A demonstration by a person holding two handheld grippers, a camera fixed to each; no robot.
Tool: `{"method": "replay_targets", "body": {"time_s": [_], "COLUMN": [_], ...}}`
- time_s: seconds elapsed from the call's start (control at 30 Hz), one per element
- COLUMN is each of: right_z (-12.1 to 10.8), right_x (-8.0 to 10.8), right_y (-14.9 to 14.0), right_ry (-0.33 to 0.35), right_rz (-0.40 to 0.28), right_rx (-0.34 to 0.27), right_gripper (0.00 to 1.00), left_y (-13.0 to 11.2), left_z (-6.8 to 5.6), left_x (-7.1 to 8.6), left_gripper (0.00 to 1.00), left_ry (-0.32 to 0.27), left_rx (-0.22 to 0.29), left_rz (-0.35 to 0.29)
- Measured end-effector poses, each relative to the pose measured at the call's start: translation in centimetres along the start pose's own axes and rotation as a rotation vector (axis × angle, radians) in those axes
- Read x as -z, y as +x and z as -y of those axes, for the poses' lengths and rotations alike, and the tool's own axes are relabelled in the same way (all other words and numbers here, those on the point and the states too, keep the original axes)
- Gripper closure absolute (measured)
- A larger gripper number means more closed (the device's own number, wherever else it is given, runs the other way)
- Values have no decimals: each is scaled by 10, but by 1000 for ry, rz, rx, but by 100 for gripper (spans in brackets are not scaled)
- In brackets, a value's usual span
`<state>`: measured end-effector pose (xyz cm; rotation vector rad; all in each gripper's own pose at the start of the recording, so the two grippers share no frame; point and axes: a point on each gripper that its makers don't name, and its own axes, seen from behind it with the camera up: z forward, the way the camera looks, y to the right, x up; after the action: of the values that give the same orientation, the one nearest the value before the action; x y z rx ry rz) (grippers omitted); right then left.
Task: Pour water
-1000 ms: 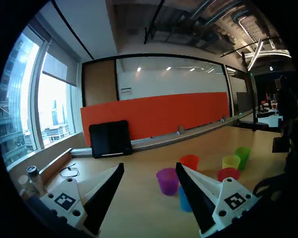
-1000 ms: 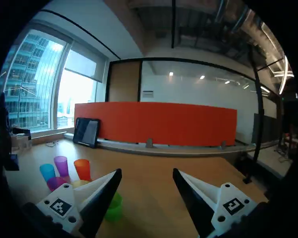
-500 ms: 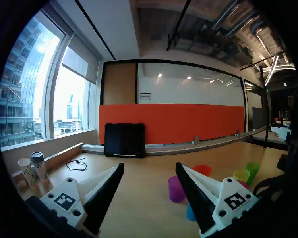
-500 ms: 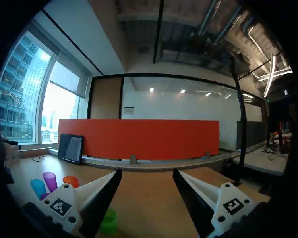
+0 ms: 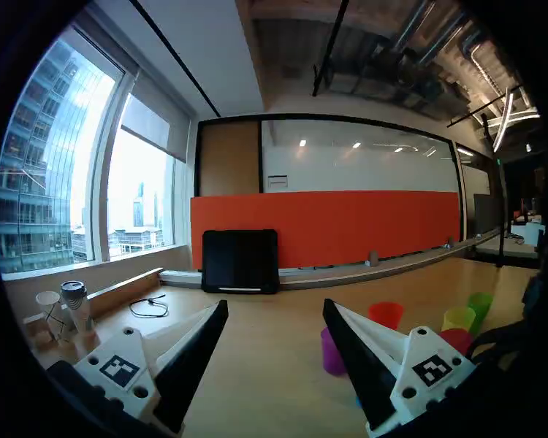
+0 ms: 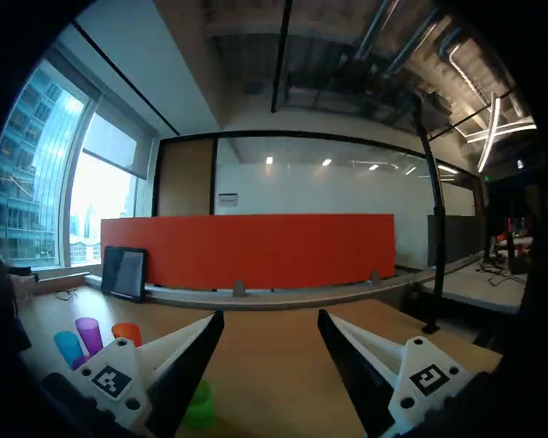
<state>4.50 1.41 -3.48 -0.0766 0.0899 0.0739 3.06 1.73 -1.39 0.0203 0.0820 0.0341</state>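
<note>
Left gripper view sets the purple cup [image 5: 331,354] just right of the left gripper [image 5: 274,303], farther from the right gripper [image 6: 269,314], both with fingers spread, empty

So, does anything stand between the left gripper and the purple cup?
Nothing visible does. The left gripper is open above the table, and the purple cup stands just beyond, partly hidden by that gripper's finger.
</note>
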Motion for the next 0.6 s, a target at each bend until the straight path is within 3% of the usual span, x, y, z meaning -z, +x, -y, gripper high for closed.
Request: {"method": "replay_targets", "body": {"time_s": [0.3,0.6], "right_z": [3,6], "right_x": [-2,-1], "right_y": [2,8], "right_ry": [-6,-5], "right_rz": [5,7], "right_rx": [6,-1], "right_gripper": [1,1], "left_y": [-20,-34], "left_z": [-4,-1], "left_x": [-3,-1], "left_gripper": [4,4], "left_ry": [14,12], "left_rx": [-31,-17], "left_rz": [-2,-5]}}
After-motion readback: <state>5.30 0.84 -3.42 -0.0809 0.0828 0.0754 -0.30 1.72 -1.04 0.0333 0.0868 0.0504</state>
